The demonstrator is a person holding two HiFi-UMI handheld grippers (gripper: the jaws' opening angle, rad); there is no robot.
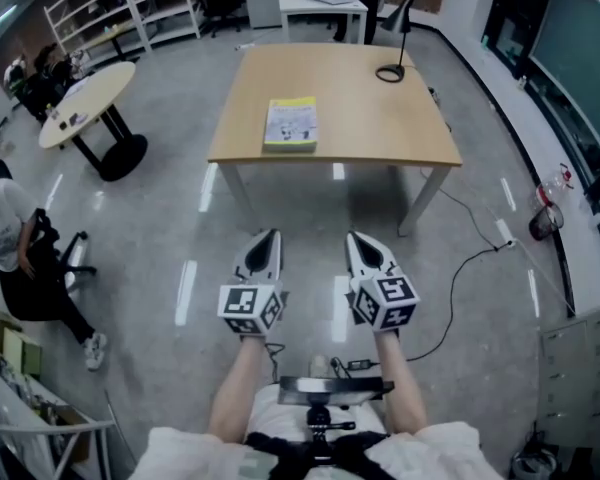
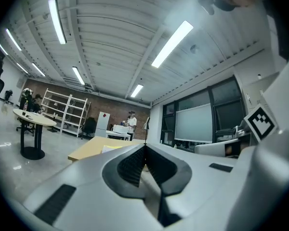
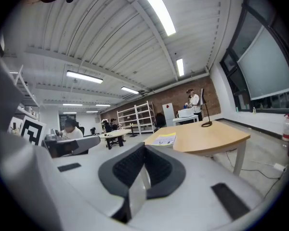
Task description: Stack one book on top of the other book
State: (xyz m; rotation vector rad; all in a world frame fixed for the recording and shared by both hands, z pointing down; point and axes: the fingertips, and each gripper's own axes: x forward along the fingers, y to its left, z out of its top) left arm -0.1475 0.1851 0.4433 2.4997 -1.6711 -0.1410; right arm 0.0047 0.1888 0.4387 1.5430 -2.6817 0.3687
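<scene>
We count two grippers, one in each hand, side by side over the grey floor and well short of the table. The left gripper [image 1: 268, 240] has its jaws pressed together. Its own view shows the ribbed pads meeting in one closed seam with nothing between them. The right gripper [image 1: 357, 240] is the same, jaws fully together and empty.

There is one wooden table [image 1: 380, 118], light-topped on white legs, straight ahead. On it we can make out one book [image 1: 291, 125], lying flat close to the table's near edge and left of centre. It is well apart from both grippers. From above we cannot tell whether a second book sits under it. The cover is white with a yellow-green band along its far edge and small bluish print or pictures below. From the right gripper view it reads as a thin yellow-and-white slab on the tabletop.

There is one black desk lamp [image 1: 395, 43] at the table's far right, its round base on the wood. Off to the left stands one round pale table [image 1: 85, 103] on a black pedestal. Beyond, we see one white table [image 1: 320, 6] and white shelving [image 1: 130, 3] at the far left. One seated person [image 1: 10, 248] is at the left edge. One black cable [image 1: 465, 273] snakes across the floor to the right.
</scene>
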